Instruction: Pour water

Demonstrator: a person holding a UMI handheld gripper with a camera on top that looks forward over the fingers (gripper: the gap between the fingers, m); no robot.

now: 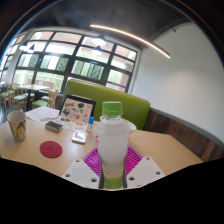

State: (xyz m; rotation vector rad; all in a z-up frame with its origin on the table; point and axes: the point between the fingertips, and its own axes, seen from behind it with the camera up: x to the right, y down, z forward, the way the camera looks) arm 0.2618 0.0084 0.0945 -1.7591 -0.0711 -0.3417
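- Currently the gripper has its jaws closed on a clear plastic water bottle with a green cap; both magenta pads press against its sides.
- Bottle stands upright between the fingers, above the near part of the wooden table. Whether its base rests on the table cannot be told; the base is hidden by the fingers.
- Cap appears to be on. Judgement: pouring cannot proceed until it is removed, and tilting with it on yields nothing.
- No receiving cup or glass can be identified with certainty. A small container stands well to the left on the table; its type is unclear.
- Risk 1: the thin plastic wall may buckle under the grip, forcing water out once the cap is off.
- Risk 2: the grip sits on the lower body, so the bottle could pivot or slip between the pads when tilted.
- Risk 3: spilled water could reach the electronics on the table, namely a tablet propped upright beyond the bottle and a phone lying flat in front of it.
- Other items: 1 red round coaster left of the bottle, papers further back, a green bench seat behind the table, and large windows beyond.
- Obstruction: nothing stands directly against the bottle; the phone and coaster lie nearest, on the left.
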